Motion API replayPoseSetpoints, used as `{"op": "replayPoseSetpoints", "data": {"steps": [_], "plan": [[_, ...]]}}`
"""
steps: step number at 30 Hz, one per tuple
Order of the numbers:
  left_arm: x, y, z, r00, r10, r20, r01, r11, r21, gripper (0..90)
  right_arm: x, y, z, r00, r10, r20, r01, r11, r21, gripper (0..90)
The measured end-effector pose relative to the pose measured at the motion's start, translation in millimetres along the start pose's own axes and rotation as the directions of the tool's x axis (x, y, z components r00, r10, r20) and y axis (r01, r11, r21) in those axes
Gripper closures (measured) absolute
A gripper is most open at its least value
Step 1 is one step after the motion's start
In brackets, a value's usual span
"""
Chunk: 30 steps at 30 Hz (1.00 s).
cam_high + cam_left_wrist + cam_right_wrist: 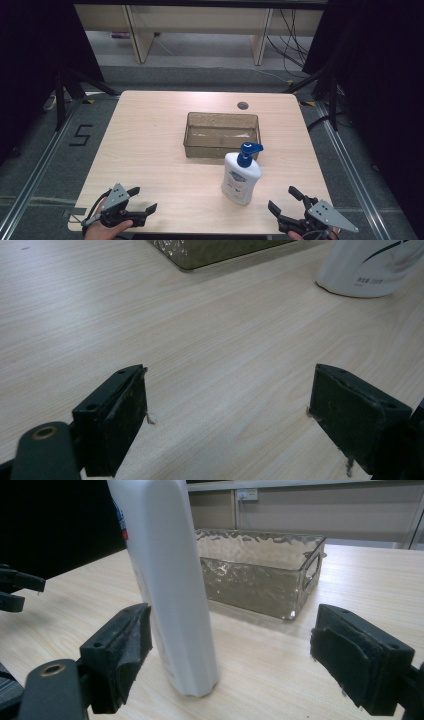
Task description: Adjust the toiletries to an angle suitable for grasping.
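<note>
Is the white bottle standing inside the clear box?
No, the white bottle stands upright on the table, in front of the clear box and outside its walls.

one pump bottle [241, 176], one clear bin [222, 134], two claws, one table [150, 140].

the bottle [165, 580] has its top cut off in the right gripper view. the label [235, 181] words are too small to read.
</note>
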<state>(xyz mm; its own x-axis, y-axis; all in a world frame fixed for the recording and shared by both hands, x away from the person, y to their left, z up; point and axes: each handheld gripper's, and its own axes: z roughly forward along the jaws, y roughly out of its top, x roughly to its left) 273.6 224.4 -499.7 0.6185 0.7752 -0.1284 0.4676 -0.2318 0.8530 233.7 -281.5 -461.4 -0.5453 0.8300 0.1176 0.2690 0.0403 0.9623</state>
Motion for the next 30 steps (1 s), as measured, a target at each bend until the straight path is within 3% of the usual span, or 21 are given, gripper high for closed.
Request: {"op": "replayPoseSetpoints", "data": {"steps": [3,4,7,8,10,11,14,15,16,19,23,24,26,29,30], "plan": [[0.0,0.0,0.1,1.0,-0.001,0.001,0.001,1.0,0.0,14.9,1.0,0.9,-0.3,0.9999,0.011,-0.011,-0.011,1.0,-0.001,17.2],[-0.2,0.1,0.6,1.0,0.002,0.008,-0.002,1.0,0.001,14.8,-0.8,1.1,1.2,0.9997,-0.023,-0.002,0.023,0.999,-0.029,17.6],[-1.0,0.2,0.6,1.0,0.002,0.01,-0.002,1.0,0.0,14.9,0.4,1.9,1.9,0.9997,-0.013,-0.023,0.012,0.999,-0.031,19.1],[-1.4,0.2,1.2,0.9999,-0.002,0.016,0.003,1.0,-0.007,14.9,3.7,3.1,1.8,0.9985,0.022,-0.051,-0.023,1.0,-0.019,19.8],[-1.5,0.0,0.8,1.0,-0.004,0.007,0.004,1.0,-0.007,14.9,2.6,5.4,2.1,0.999,-0.031,-0.031,0.03,0.999,-0.029,19.9],[-1.1,0.0,0.7,1.0,-0.005,0.008,0.005,1.0,-0.008,14.9,5.4,7.3,1.7,0.9986,-0.007,-0.051,0.006,1.0,-0.017,19.9],[0.2,0.2,0.9,0.9999,-0.005,0.015,0.005,1.0,-0.006,14.9,9.2,12.6,2.1,0.9974,0.003,-0.072,-0.006,0.999,-0.035,20.0],[0.1,0.3,1.3,0.9999,-0.004,0.017,0.004,1.0,-0.007,14.9,9.3,14.0,2.1,0.9981,-0.013,-0.06,0.011,0.999,-0.039,20.0],[-0.5,0.5,1.1,0.9999,-0.004,0.012,0.004,1.0,-0.003,14.9,9.7,16.1,2.3,0.9966,-0.017,-0.081,0.014,0.999,-0.045,20.1],[-1.1,0.8,1.2,0.9999,-0.007,0.013,0.007,1.0,-0.006,14.9,11.9,19.4,1.6,0.9973,-0.011,-0.073,0.01,1.0,-0.02,20.4],[-0.1,0.5,1.5,0.9998,-0.006,0.017,0.006,1.0,-0.007,14.9,12.4,28.4,1.8,0.9984,-0.003,-0.056,0.001,0.999,-0.034,20.5],[-0.1,0.5,1.5,0.9998,-0.007,0.017,0.007,1.0,-0.007,14.9,11.1,30.2,3.0,0.9987,-0.019,-0.047,0.017,0.998,-0.055,20.5],[-0.3,0.6,1.5,0.9998,-0.006,0.017,0.006,0.9999,-0.008,14.9,11.8,34.3,3.4,0.9978,-0.003,-0.066,0.0,0.999,-0.043,20.6],[-0.1,0.7,2.0,0.9998,-0.008,0.017,0.008,0.9999,-0.01,14.9,11.6,39.7,6.5,0.9981,-0.035,-0.051,0.032,0.998,-0.061,20.9],[-0.1,0.6,2.1,0.9998,-0.008,0.018,0.008,0.9999,-0.011,14.9,12.4,41.8,5.7,0.9983,-0.029,-0.05,0.028,0.999,-0.032,20.8]]}}
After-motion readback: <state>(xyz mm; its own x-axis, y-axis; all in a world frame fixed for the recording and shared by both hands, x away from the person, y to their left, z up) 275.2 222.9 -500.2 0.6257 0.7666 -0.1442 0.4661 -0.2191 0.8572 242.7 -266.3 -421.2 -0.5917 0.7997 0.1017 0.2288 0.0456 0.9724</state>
